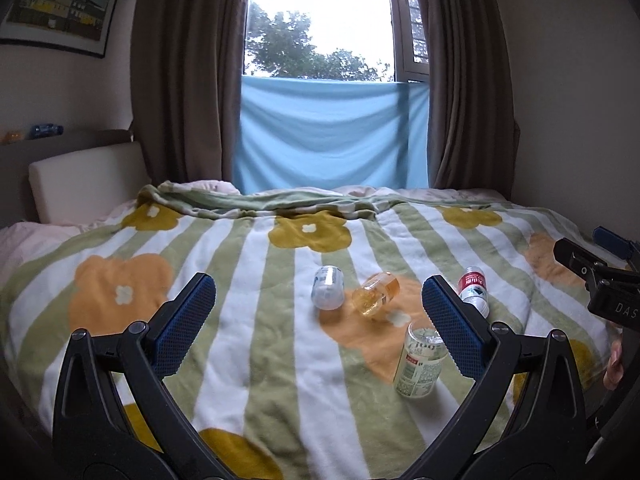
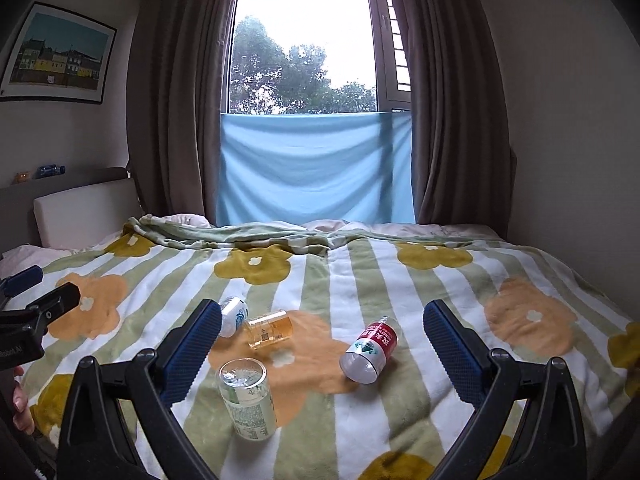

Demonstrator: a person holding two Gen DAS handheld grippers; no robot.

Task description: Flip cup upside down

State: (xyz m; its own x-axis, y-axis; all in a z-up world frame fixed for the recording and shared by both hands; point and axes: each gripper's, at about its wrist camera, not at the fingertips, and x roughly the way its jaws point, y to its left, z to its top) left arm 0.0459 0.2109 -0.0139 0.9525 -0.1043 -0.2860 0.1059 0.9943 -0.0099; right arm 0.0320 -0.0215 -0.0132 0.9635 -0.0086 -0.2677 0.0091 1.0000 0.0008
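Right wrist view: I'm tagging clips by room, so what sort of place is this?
Most likely a bedroom: a bed under a flowered blanket, a padded headboard, and brown curtains flanking a window.

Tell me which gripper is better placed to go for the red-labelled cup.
Right, probably. In its own view the red-labelled cup lies on its side between the right gripper's open fingers. In the left view it sits behind the left gripper's right finger.
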